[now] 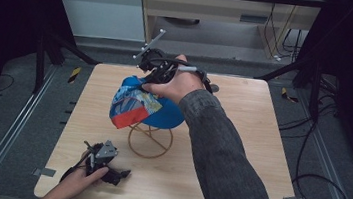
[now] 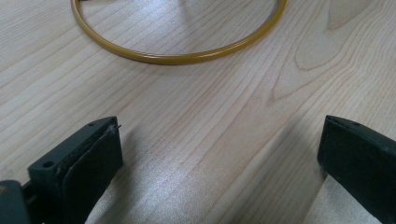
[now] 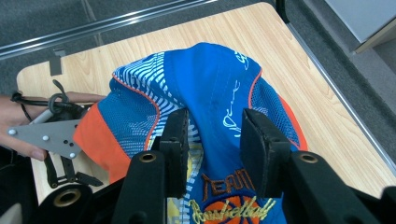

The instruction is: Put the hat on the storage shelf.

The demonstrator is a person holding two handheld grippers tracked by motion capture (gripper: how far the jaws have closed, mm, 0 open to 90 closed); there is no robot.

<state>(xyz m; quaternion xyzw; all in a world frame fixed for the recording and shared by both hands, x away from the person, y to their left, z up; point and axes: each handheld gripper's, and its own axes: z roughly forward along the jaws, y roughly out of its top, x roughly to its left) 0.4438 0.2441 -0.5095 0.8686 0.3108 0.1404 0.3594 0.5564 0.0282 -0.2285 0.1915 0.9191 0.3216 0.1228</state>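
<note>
Blue cap (image 1: 146, 103): frame centre, perched on gold wire stand (image 1: 150, 141). Right gripper (image 3: 212, 133): jaws parted over the crown, apparently not pinching. Left gripper (image 1: 118, 174): lower left, wide open, empty, on table (image 1: 239, 152).

High view sits up above the near edge of the table (image 1: 235, 186), looking forward and down, far enough back to take in the whole top plus the floor behind it. Left gripper view is down low, almost skimming the wood, facing the stand (image 2: 177, 57) ring from close range. Right gripper view looks down over the cap (image 3: 210, 88) from right above it, back toward the near edge. High and left views share the stand's ring.
</note>
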